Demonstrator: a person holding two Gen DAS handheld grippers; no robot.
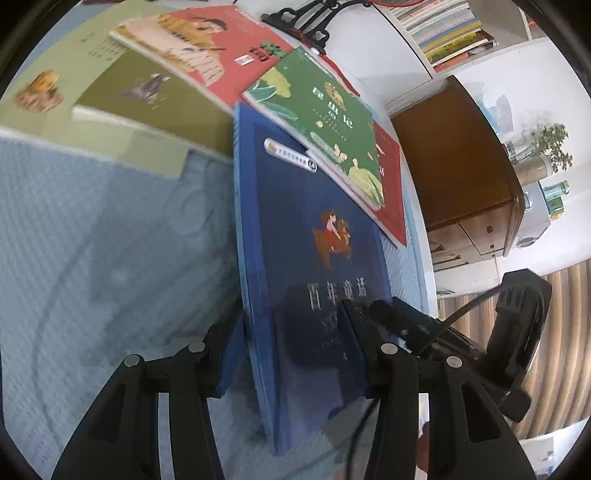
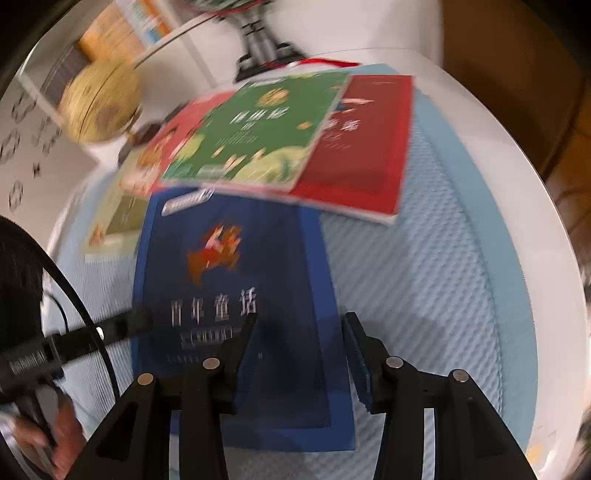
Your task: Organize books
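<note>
My left gripper point(image 1: 291, 332) straddles the near left edge of the dark-blue hardcover book point(image 1: 317, 236) lying flat on the pale-blue quilted mat point(image 1: 103, 258); whether its pads press, I cannot tell. My right gripper point(image 2: 301, 332) hovers part-open above the cover, gripping nothing.

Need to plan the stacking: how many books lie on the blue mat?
6: blue book nearest; green book overlapping red book and coral book behind it; olive book atop pale green book, far left. More may hide underneath.

Home study: bookshelf point(image 1: 447, 29), wooden cabinet point(image 1: 461, 158), globe point(image 2: 99, 107).
</note>
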